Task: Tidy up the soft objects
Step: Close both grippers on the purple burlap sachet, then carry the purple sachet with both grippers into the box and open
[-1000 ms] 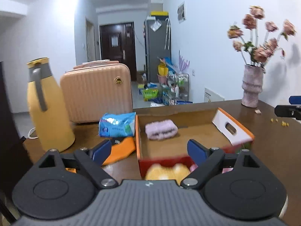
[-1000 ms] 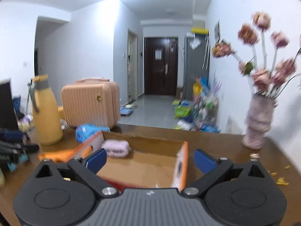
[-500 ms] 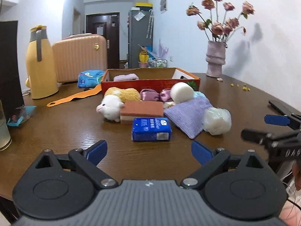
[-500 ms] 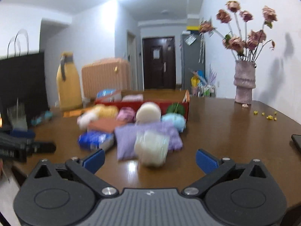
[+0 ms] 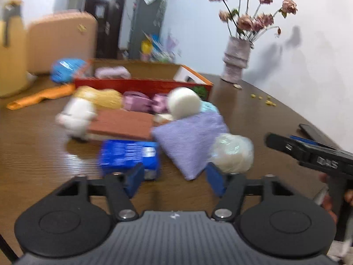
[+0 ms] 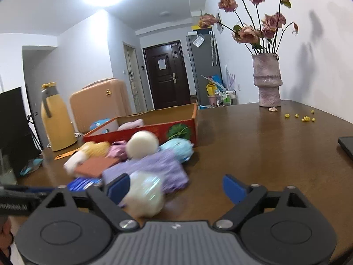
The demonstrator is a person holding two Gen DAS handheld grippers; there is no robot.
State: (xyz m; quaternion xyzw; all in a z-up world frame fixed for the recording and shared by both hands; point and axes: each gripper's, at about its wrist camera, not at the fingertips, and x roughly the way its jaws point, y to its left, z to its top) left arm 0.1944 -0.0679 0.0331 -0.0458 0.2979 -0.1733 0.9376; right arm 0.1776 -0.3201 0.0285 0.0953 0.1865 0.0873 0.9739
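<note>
Looking along the left hand-held gripper (image 5: 175, 180), I saw its blue fingers parted with nothing pinched between them; its jaws had just been closing, and only bare desk (image 5: 39, 154) lay in the gap. Just beyond its fingertips sat the heap of soft things: a blue packet (image 5: 129, 155) near the left finger, a lilac knitted cloth (image 5: 189, 141) whose corner dipped towards the gap, and a pale crinkly wrapped ball (image 5: 232, 152) just past the right finger. Behind those lay a flat brick-red pad (image 5: 123, 125), a white plush toy (image 5: 77, 116), a yellow fuzzy piece (image 5: 103, 97), pink bundles (image 5: 141, 101) and a cream ball (image 5: 184, 105), all crowded against the front wall of the red cardboard box (image 5: 141, 85). One pink folded cloth (image 5: 112, 71) already lay inside that box. The right hand-held gripper (image 6: 174, 186) was also spread, its jaws having just been closing too; the wrapped ball (image 6: 143, 193) sat beside its left finger, though blur kept me from telling whether they touched. A light blue fluffy ball (image 6: 178, 149) rested at the box's corner. Farther off stood a vase of dried roses (image 6: 267, 79), a yellow flask (image 6: 56, 121) and a peach suitcase (image 6: 99, 106).
</note>
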